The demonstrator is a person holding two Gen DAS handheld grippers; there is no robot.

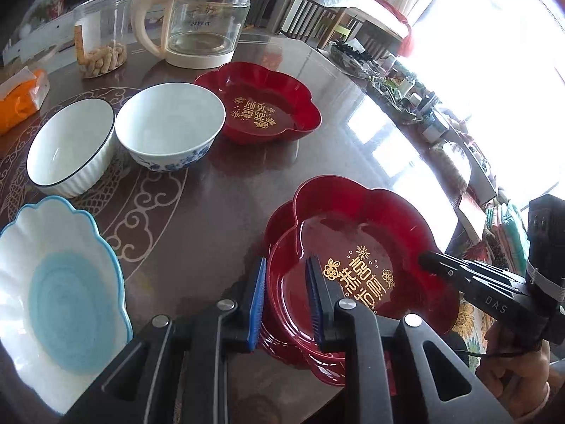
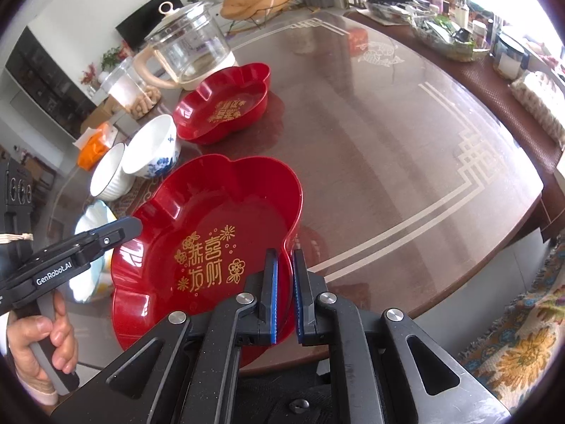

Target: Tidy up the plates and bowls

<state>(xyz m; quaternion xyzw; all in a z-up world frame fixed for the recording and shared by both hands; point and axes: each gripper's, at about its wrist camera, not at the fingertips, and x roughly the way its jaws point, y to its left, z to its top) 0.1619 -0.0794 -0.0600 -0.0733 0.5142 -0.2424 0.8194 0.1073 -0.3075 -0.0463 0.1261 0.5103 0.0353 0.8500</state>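
Left wrist view: left tongs are clamping the rim of stacked red plates, lower centre; a white bowl is sitting upper left on the table. Right wrist view: right tongs are pinching the red plate's right rim, lower centre, near the table edge.

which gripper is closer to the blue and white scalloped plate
Left. The left gripper grips the near rim of the red plates, right beside the scalloped plate. The right gripper clamps their opposite rim, farther away.
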